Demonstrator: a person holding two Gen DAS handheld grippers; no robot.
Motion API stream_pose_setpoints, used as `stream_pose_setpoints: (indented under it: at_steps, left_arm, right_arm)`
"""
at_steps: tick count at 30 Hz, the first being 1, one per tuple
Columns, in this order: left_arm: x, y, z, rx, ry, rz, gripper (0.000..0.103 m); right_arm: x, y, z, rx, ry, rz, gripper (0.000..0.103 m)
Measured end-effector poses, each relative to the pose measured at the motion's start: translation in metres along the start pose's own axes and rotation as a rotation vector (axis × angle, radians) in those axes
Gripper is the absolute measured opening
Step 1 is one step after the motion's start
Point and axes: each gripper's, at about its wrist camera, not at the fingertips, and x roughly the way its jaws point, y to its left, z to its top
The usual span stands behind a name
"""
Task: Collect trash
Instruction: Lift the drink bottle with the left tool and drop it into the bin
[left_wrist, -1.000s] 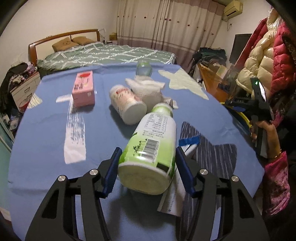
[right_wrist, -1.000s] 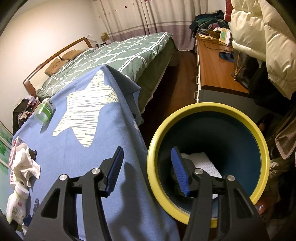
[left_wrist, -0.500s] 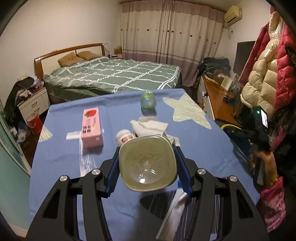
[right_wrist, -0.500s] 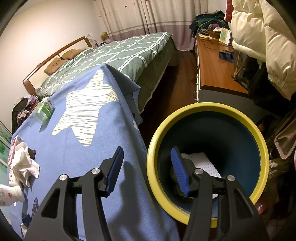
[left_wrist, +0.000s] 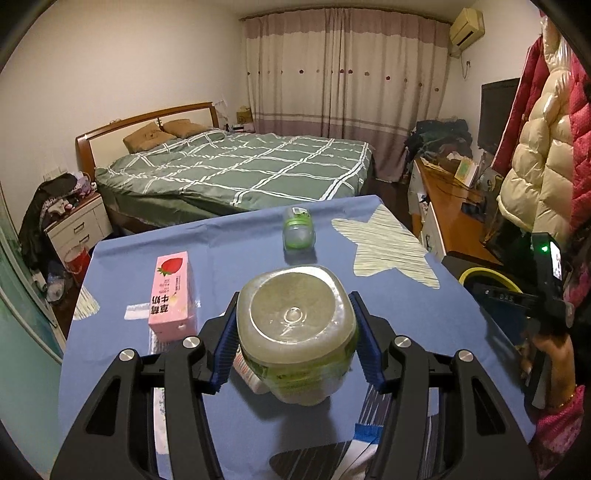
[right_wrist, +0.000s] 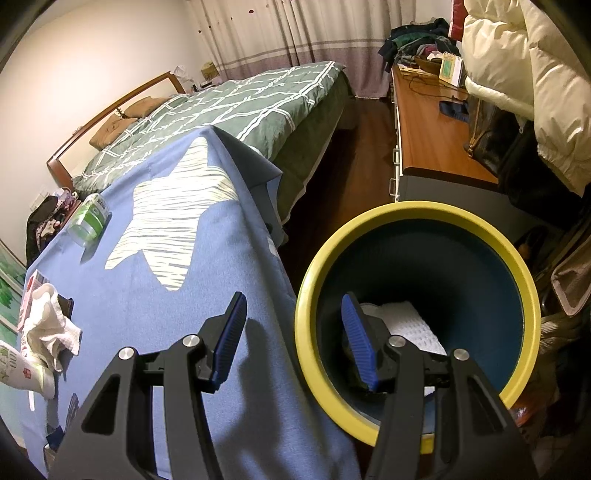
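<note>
My left gripper (left_wrist: 295, 332) is shut on a green-and-white plastic bottle (left_wrist: 297, 332), held bottom-first above the blue tablecloth (left_wrist: 229, 251). A pink strawberry milk carton (left_wrist: 171, 291) stands left of it and a small green bottle (left_wrist: 298, 232) lies further back. My right gripper (right_wrist: 291, 343) is open and empty, straddling the yellow rim of the dark blue trash bin (right_wrist: 417, 210) beside the table. White trash (right_wrist: 406, 325) lies inside the bin. A crumpled white tissue (right_wrist: 48, 328) and the small green bottle (right_wrist: 89, 219) show at the left of the right wrist view.
A bed (left_wrist: 236, 166) stands behind the table. A wooden desk (right_wrist: 432, 136) with clutter and hanging puffer coats (left_wrist: 543, 155) are on the right. The bin's rim (left_wrist: 484, 275) shows past the table's right edge, by the other hand-held gripper (left_wrist: 546, 291).
My left gripper has closed on the bottle and lifted it off the table, tipping it so its bottom faces the camera. The right gripper has stayed at the bin.
</note>
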Motion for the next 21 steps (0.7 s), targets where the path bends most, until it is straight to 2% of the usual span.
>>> stream_pose_setpoints:
  at_steps: [11, 17, 21]
  left_arm:
    - [-0.012, -0.022, 0.017, 0.036, -0.036, -0.018, 0.055]
    - [-0.010, -0.048, 0.035, 0.065, -0.037, -0.087, 0.055]
    - [0.001, -0.083, 0.046, 0.113, -0.021, -0.143, 0.055]
  right_arm:
    - [-0.012, -0.004, -0.005, 0.008, -0.036, 0.025, 0.052]
    - [-0.027, -0.016, -0.014, 0.013, -0.051, 0.032, 0.052]
    - [-0.050, -0.035, -0.017, 0.032, -0.085, 0.029, 0.052]
